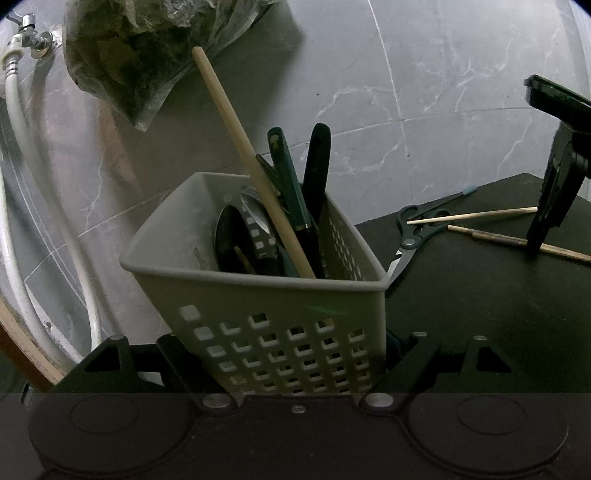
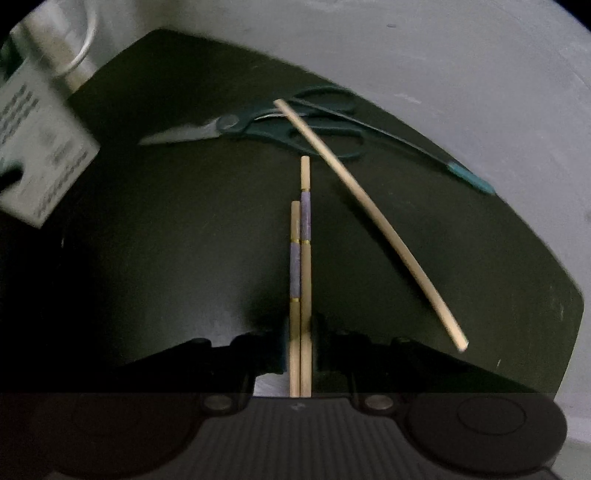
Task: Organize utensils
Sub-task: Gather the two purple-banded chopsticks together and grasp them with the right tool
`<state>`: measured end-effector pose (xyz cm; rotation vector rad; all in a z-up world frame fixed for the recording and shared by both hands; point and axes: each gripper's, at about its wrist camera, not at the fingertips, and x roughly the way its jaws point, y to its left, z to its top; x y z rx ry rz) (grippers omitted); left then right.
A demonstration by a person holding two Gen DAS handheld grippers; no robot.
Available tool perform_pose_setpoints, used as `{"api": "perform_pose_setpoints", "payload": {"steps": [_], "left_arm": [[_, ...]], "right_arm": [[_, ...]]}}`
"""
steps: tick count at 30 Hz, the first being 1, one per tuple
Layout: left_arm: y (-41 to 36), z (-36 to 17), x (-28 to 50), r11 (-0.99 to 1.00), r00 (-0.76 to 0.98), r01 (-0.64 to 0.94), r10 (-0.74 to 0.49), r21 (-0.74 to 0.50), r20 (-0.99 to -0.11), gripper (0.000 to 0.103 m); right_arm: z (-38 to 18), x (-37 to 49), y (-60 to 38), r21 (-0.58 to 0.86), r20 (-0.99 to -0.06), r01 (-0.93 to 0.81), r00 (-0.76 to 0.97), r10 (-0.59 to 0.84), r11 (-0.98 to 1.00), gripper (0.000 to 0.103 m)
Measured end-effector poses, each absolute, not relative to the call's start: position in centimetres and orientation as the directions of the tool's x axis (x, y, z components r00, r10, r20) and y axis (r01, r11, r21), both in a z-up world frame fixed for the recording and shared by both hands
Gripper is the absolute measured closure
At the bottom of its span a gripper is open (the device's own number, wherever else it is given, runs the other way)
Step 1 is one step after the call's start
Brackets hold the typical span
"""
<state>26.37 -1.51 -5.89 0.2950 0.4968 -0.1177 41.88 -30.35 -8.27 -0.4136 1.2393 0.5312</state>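
My left gripper [image 1: 291,354] is shut on a grey perforated utensil basket [image 1: 280,332], which stands tilted. In it are a plain wooden chopstick [image 1: 251,166], dark-handled utensils [image 1: 316,166] and a spoon. My right gripper [image 2: 300,347] is shut on a pair of wooden chopsticks with purple bands [image 2: 305,236] on the black mat [image 2: 166,221]. The right gripper also shows in the left wrist view [image 1: 554,195], over the same chopsticks [image 1: 517,242]. A loose plain chopstick [image 2: 369,218] lies across green-handled scissors [image 2: 280,125]. The basket shows at the left in the right wrist view [image 2: 40,140].
A thin dark utensil with a teal tip [image 2: 469,177] lies past the scissors. A plastic bag of dark greens [image 1: 140,55] lies behind the basket. A white hose [image 1: 22,147] and tap [image 1: 29,33] are at the left. The counter is grey marble [image 1: 443,74].
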Motion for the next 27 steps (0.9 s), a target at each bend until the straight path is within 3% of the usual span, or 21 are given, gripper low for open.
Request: {"api": "perform_pose_setpoints", "payload": {"steps": [10,12,18,22,26,27], "left_arm": [[-1.1,-5.8,26.5,0.946,0.871,0.209,-0.065,0.249,-0.486,0.019],[-1.1,-5.8,26.4,0.945,0.871,0.215,-0.070,0.248,-0.487,0.019],[-0.7,-5.8,26.3,0.940,0.869,0.237,-0.091,0.247,-0.486,0.019],[-0.6,-5.8,26.2,0.937,0.869,0.244,-0.097,0.249,-0.485,0.020],[-0.5,-5.9,26.1,0.936,0.869,0.248,-0.101,0.249,-0.484,0.020],[-0.5,-5.9,26.1,0.937,0.869,0.247,-0.100,0.249,-0.484,0.020]], "right_arm": [[-8.8,38.2,-32.4,0.138,-0.886,-0.432,0.348,0.307,0.891,0.090],[-8.6,37.5,-32.6,0.163,-0.868,-0.410,0.373,0.328,0.898,0.103],[-9.2,37.0,-32.4,0.152,-0.882,-0.377,0.364,0.298,0.913,0.102],[-8.8,37.2,-32.3,0.182,-0.879,-0.365,0.356,0.318,0.913,0.088],[-8.6,37.3,-30.9,0.188,-0.884,-0.422,0.321,0.340,0.887,0.058],[-8.5,37.2,-30.4,0.187,-0.886,-0.440,0.311,0.344,0.878,0.056]]}}
